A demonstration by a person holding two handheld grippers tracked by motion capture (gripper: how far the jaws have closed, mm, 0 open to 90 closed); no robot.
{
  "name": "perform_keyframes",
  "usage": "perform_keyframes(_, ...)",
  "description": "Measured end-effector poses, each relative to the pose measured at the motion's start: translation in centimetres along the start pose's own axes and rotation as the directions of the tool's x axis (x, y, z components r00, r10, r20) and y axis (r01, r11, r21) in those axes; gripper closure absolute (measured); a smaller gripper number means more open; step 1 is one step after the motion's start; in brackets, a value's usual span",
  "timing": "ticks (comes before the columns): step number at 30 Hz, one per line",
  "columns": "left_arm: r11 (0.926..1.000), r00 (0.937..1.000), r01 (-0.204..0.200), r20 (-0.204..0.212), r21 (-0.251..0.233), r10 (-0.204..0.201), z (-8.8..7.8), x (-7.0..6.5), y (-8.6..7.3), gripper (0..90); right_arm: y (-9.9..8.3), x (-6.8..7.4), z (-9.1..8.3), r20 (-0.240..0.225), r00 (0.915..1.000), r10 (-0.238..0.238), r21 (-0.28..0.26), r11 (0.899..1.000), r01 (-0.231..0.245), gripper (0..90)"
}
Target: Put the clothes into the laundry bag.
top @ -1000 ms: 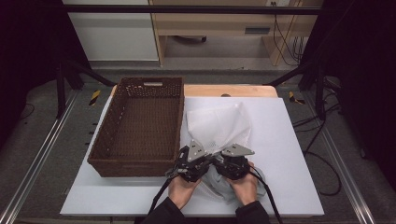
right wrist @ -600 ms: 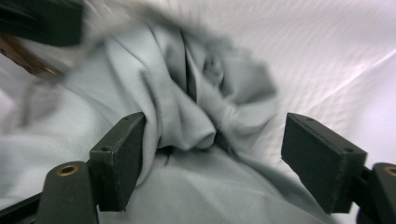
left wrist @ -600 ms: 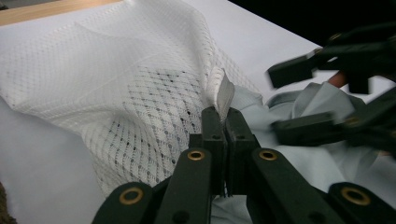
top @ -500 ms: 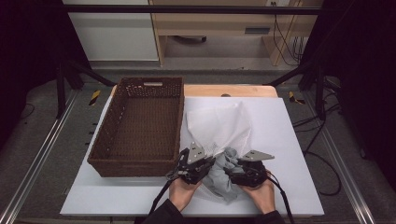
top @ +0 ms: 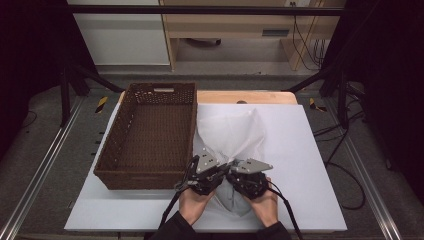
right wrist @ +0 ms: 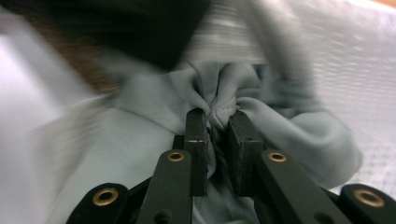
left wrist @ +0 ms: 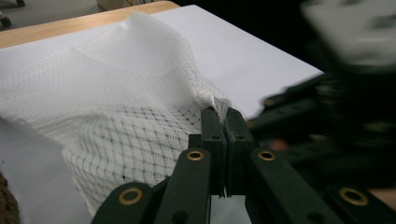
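The left gripper (left wrist: 223, 122) has its jaws pressed flat together on the raised edge of a white mesh bag (left wrist: 116, 93), a tuft of netting pinched between the tips. The right gripper (right wrist: 218, 128) has just been closing, and its pads now squeeze a bunched fold of a grey cloth (right wrist: 261, 107) that fills the gap between them. In the high view both tools sit side by side at the near edge of the table: the left gripper (top: 202, 176) just off the front right corner of the basket, the right gripper (top: 250, 177) almost touching it, with the grey cloth (top: 231, 196) crumpled between the person's hands and the mesh bag (top: 230, 131) spread flat behind them, reaching toward the far side of the white board (top: 310, 150). The step in hand looks like loading the cloth into the bag: one tool holds the mouth up while the other has taken a fresh hold on the garment. The next move would call for keeping the mesh edge lifted and taut so the opening stays clear, then pushing the gathered cloth forward under it without dragging the netting along. The brown wicker basket (top: 145, 135) stands to the left, touching the bag's side, on the board. No brand, label or writing can be read anywhere.
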State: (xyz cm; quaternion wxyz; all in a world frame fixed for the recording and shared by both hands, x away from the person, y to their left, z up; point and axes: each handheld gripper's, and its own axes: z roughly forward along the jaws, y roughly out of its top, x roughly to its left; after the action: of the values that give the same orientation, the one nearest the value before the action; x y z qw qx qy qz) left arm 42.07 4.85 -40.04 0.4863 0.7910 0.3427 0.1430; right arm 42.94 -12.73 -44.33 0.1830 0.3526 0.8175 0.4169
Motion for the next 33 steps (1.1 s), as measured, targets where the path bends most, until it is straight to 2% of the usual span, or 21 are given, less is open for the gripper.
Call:
perform_keyframes(1,0.9999,0.9999,0.005,0.012,0.015,-0.005,0.1,0.1,-0.4,88.1,-0.1,-0.6,1.8,0.064,0.9975,0.031,0.018,0.999,-0.032,79.9)
perform_keyframes(2,0.9999,0.9999,0.005,0.012,0.015,-0.005,0.1,0.1,-0.4,88.1,-0.1,-0.6,1.8,0.064,0.9975,0.031,0.018,0.999,-0.032,79.9)
perform_keyframes(4,0.9990,1.0000,-0.004,0.001,0.044,0.004,0.5,0.3,-1.0,88.1,-0.5,-1.2,3.3,0.159,0.9860,0.050,0.042,0.998,-0.057,79.8)
perform_keyframes(6,0.9980,0.9999,-0.008,-0.008,0.062,0.009,0.9,0.5,-1.8,88.0,-0.7,-1.3,3.5,0.190,0.9793,0.070,0.023,0.997,-0.075,78.7)
perform_keyframes(8,0.9976,0.9999,-0.003,-0.015,0.069,0.004,1.1,0.9,-2.5,87.9,-0.8,-1.3,3.0,0.184,0.9803,0.072,0.013,0.997,-0.076,71.9)
perform_keyframes(9,0.9967,0.9997,-0.003,-0.023,0.081,0.005,1.3,1.1,-2.8,87.8,-1.0,-1.4,1.6,0.148,0.9862,0.074,-0.017,0.997,-0.072,61.1)
perform_keyframes(10,0.9967,0.9997,-0.003,-0.023,0.081,0.005,1.3,1.1,-2.8,87.8,-1.0,-1.4,1.6,0.148,0.9862,0.074,-0.017,0.997,-0.072,61.1)
perform_keyframes(12,0.9972,0.9997,0.006,-0.022,0.075,-0.004,1.3,1.2,-2.9,87.8,-1.4,-1.6,0.0,0.130,0.9892,0.069,-0.052,0.997,-0.062,54.4)
perform_keyframes(16,0.9976,0.9996,-0.005,-0.028,0.070,0.007,1.3,1.1,-3.0,87.7,-1.7,-2.4,-2.9,0.153,0.9862,0.063,-0.105,0.993,-0.047,32.1)
perform_keyframes(17,0.9976,0.9996,-0.004,-0.027,0.069,0.006,1.3,1.1,-3.0,87.7,-1.8,-3.0,-2.6,0.152,0.9848,0.084,-0.071,0.995,-0.073,28.3)
perform_keyframes(18,0.9976,0.9996,-0.006,-0.027,0.069,0.008,1.3,1.1,-2.9,87.7,-1.8,-3.0,-2.6,0.152,0.9848,0.084,-0.071,0.995,-0.073,28.3)
perform_keyframes(19,0.9977,0.9997,-0.003,-0.025,0.068,0.005,1.3,1.2,-2.9,87.7,-1.8,-3.4,-2.0,0.152,0.9840,0.093,-0.038,0.995,-0.088,28.0)
perform_keyframes(21,0.9978,0.9997,0.001,-0.023,0.067,0.001,1.2,1.2,-2.9,87.8,-1.9,-3.9,-0.3,0.136,0.9866,0.089,0.014,0.996,-0.092,30.3)
perform_keyframes(22,0.9978,0.9998,0.003,-0.021,0.066,-0.002,1.2,1.2,-2.9,87.7,-2.1,-4.1,1.3,0.102,0.9908,0.089,0.057,0.994,-0.095,45.1)
perform_keyframes(23,0.9978,0.9998,0.003,-0.019,0.067,-0.002,1.2,1.4,-2.9,87.7,-2.1,-4.1,1.3,0.102,0.9908,0.089,0.057,0.994,-0.095,45.1)
perform_keyframes(24,0.9977,0.9998,0.009,-0.018,0.067,-0.008,1.2,1.5,-2.9,87.7,-2.2,-4.1,1.6,0.097,0.9914,0.087,0.061,0.994,-0.093,52.6)
perform_keyframes(26,0.9974,0.9996,0.024,-0.015,0.068,-0.023,1.3,1.7,-2.8,87.7,-2.2,-3.9,1.4,0.066,0.9942,0.085,0.050,0.995,-0.089,74.3)
perform_keyframes(27,0.9972,0.9995,0.029,-0.016,0.069,-0.027,1.3,1.8,-2.8,87.7,-2.0,-3.2,0.2,0.063,0.9974,0.034,0.008,0.999,-0.035,79.9)
perform_keyframes(29,0.9972,0.9993,0.033,-0.021,0.067,-0.032,1.2,1.8,-2.7,87.7,-1.9,-2.8,-0.2,0.051,0.9984,0.022,-0.005,1.000,-0.022,80.3)
perform_keyframes(31,0.9969,0.9987,0.051,-0.008,0.060,-0.051,1.0,1.8,-2.3,87.7,-1.6,-1.8,-1.1,0.002,1.0000,0.004,-0.017,1.000,-0.004,80.6)
perform_keyframes(33,0.9980,0.9986,0.052,0.001,0.036,-0.053,0.5,1.5,-1.8,87.8,-1.2,-0.5,-1.0,-0.040,0.9989,-0.025,-0.016,1.000,0.024,80.6)
